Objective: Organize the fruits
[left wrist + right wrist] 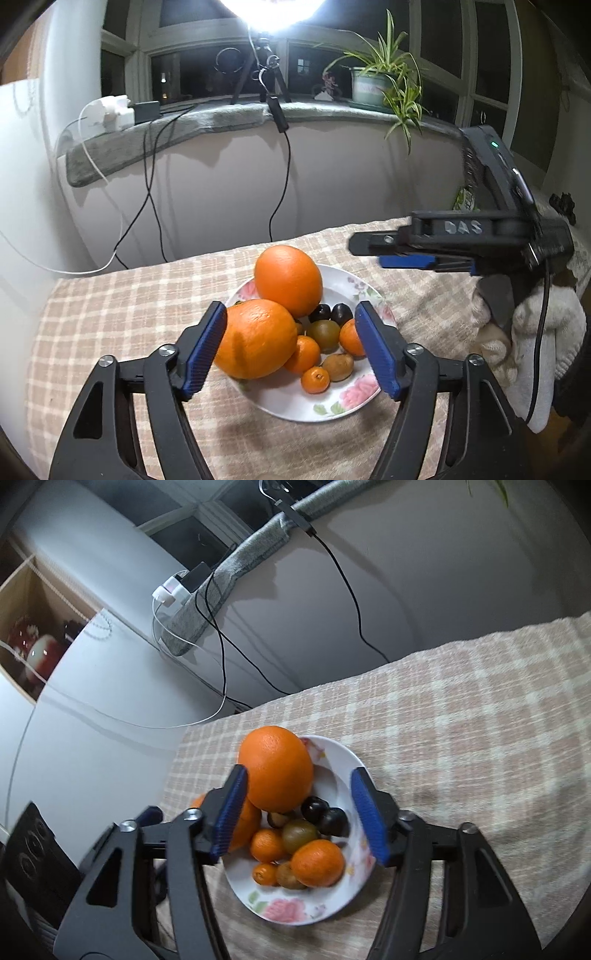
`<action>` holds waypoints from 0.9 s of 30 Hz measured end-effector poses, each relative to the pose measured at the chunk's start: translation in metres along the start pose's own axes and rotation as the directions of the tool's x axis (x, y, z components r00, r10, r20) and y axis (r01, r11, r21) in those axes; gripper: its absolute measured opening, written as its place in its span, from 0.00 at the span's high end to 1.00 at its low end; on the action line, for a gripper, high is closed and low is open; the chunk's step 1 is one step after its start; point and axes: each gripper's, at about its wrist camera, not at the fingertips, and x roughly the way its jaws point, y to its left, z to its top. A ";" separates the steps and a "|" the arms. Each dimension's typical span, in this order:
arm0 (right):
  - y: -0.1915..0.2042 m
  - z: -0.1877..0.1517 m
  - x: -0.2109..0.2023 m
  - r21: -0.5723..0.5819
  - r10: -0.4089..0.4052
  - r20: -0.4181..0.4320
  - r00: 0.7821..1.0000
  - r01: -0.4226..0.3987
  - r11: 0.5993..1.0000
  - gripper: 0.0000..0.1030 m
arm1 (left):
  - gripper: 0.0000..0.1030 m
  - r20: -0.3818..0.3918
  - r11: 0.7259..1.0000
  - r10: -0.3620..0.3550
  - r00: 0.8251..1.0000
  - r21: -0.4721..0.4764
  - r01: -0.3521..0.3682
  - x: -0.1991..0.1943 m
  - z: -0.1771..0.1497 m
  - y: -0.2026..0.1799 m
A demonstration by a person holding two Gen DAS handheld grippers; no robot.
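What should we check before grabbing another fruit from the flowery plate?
1. Left gripper open: ok.
2. Right gripper open: ok.
3. Both grippers empty: ok.
4. Plate flat on the checked cloth: ok.
5. Big oranges steady: cannot tell; they sit high by the rim.
6. Small fruits, like the mandarin, reachable: ok.
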 end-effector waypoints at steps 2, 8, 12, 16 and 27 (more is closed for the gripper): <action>0.005 -0.006 -0.007 -0.046 -0.032 0.025 0.999 0.033 0.998 0.31 | 0.29 0.007 1.000 0.000 1.000 -0.014 0.000 -0.004 -0.002 0.003; 0.024 -0.023 -0.025 -0.197 -0.114 0.092 0.989 0.130 0.972 0.22 | 0.22 0.026 0.999 0.012 1.000 -0.043 -0.011 -0.015 -0.009 0.010; 0.037 -0.038 -0.036 -0.282 -0.160 0.165 0.973 0.202 0.938 0.17 | 0.22 0.027 0.998 0.023 0.999 -0.067 -0.021 -0.021 -0.014 0.015; 0.047 -0.054 -0.049 -0.318 -0.195 0.224 0.955 0.261 0.911 0.10 | 0.22 0.030 0.995 0.026 0.999 -0.102 -0.023 -0.029 -0.022 0.020; 0.062 -0.091 -0.073 -0.346 -0.282 0.351 0.893 0.404 0.847 0.00 | 0.21 0.031 0.988 0.082 0.996 -0.132 -0.077 -0.049 -0.038 0.018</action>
